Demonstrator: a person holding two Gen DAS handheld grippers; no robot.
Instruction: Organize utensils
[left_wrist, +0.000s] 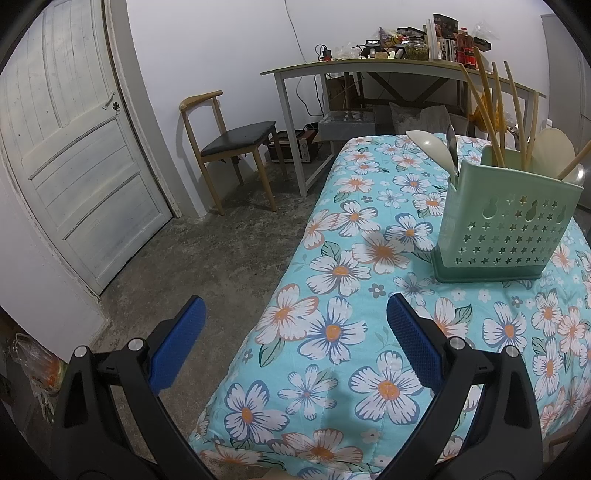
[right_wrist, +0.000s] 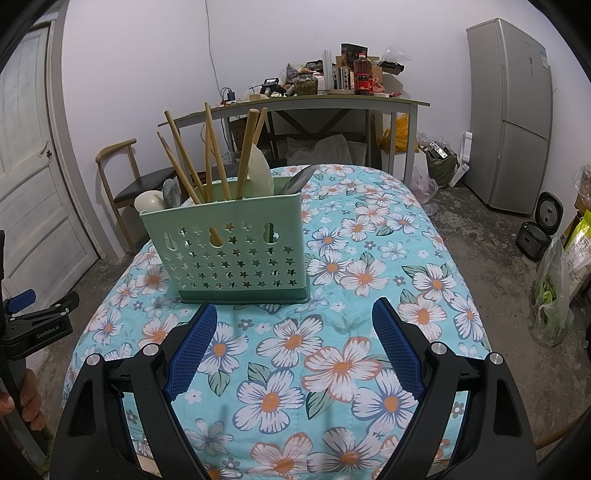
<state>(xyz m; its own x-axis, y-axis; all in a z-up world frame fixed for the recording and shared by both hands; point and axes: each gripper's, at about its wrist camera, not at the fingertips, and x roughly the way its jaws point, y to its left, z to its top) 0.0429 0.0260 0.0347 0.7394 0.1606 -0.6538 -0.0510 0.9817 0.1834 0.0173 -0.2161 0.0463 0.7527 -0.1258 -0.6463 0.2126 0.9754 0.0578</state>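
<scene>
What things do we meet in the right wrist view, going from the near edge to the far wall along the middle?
Right tongs, open and empty → flowered cloth → green utensil holder with chopsticks standing in it → cluttered desk at the wall.

Dim, even indoor light casts soft shadows; both views stay sharp but bend strongly toward dark, vignetted fisheye edges.

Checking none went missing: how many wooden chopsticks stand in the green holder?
6 wooden chopsticks show, all upright in the green perforated plastic holder on the floral cloth, fanned across its rear compartment; overlap may hide more.
</scene>
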